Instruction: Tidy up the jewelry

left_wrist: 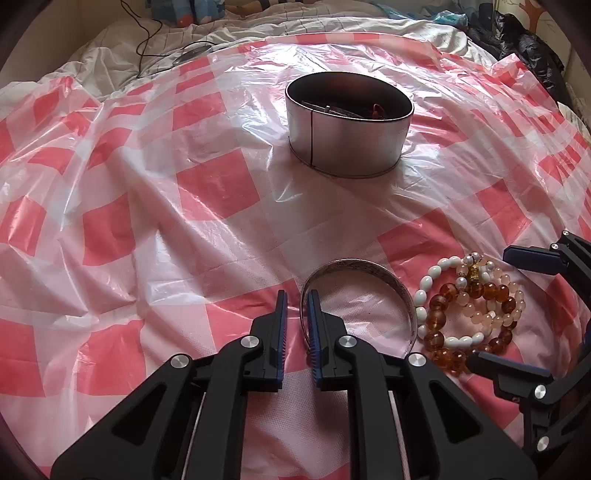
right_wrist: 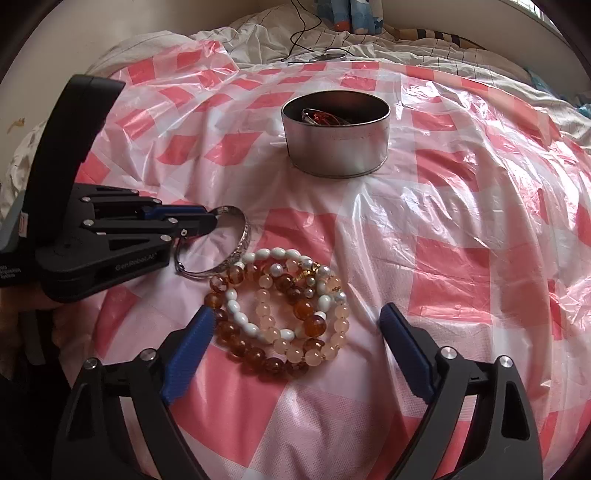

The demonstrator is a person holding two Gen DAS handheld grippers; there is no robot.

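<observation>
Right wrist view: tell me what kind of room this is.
Probably a bedroom: the checkered plastic sheet is spread over a bed, with rumpled white bedding behind it and a charging cable trailing across the covers.

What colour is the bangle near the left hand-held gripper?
Silver, with an embossed pattern on the bangle; the right wrist view shows it best.
</observation>
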